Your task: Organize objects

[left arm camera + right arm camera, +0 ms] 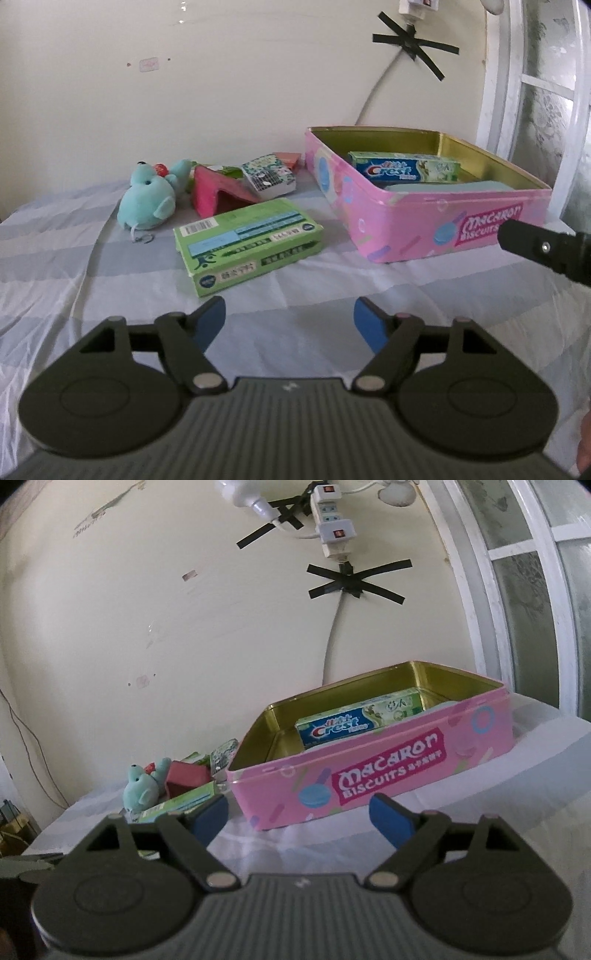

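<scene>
From the left wrist view, the left tongs (290,319) hang with blue pads apart and nothing between them, above the striped cloth over the tabletop (55,258). Just ahead lies the green box (248,243), flat with its barcode face up. Behind it sit a teal plush (147,199), a pink folded item (214,190) and a small patterned pack (269,177). The pink tin (436,221) stands to the right, already holding a Crest toothpaste box (408,168) and a grey-blue item (447,186) (what it is I cannot tell).

From the right wrist view, the right tongs (299,816) are also spread and empty, facing the tin's long wall.

The green box seems the likely next pick: straddle its narrow width, close squarely, lift clear of the rim, then lay it beside the toothpaste.
</scene>
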Available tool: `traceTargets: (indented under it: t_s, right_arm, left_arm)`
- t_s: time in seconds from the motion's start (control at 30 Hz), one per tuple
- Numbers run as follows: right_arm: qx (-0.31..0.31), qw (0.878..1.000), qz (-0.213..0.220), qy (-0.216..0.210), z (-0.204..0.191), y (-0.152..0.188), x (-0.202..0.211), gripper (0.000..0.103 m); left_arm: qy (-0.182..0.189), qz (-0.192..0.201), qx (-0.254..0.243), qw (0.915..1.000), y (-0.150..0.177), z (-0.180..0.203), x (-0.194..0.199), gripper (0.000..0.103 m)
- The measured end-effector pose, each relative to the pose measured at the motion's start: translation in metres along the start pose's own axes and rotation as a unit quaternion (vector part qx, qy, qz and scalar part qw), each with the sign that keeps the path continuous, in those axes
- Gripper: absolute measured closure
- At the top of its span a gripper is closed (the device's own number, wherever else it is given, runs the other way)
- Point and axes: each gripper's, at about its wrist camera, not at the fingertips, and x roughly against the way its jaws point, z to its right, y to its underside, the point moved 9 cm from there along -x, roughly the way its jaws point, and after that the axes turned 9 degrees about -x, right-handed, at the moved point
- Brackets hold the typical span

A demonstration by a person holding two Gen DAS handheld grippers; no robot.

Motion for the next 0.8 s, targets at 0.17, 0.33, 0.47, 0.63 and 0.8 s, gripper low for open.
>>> traceTargets:
  t_s: [0.17, 0.33, 0.47, 0.63, 0.8]
  right_arm:
    - [-0.013, 1.000, -0.001, -0.005, 0.009, 0.000, 0.001, 0.016]
    - [-0.021, 1.000, -0.003, -0.008, 0.015, 0.002, 0.001, 0.016]
    - [-0.028, 1.000, -0.007, -0.008, 0.019, 0.004, 0.002, 0.016]
    - [-0.034, 0.999, -0.014, -0.008, 0.021, 0.005, 0.000, 0.016]
    - [-0.031, 0.999, -0.023, -0.007, 0.019, 0.009, -0.004, 0.016]
  left_arm:
    - [-0.004, -0.011, -0.006, 0.9999, 0.001, 0.011, -0.002, 0.025]
    - [-0.008, -0.019, -0.012, 0.9997, 0.002, 0.020, -0.004, 0.024]
    - [-0.008, -0.026, -0.017, 0.9995, 0.005, 0.026, -0.007, 0.024]
    - [-0.006, -0.033, -0.018, 0.9993, 0.007, 0.029, -0.009, 0.024]
    - [-0.003, -0.038, -0.015, 0.9991, 0.011, 0.026, -0.012, 0.024]
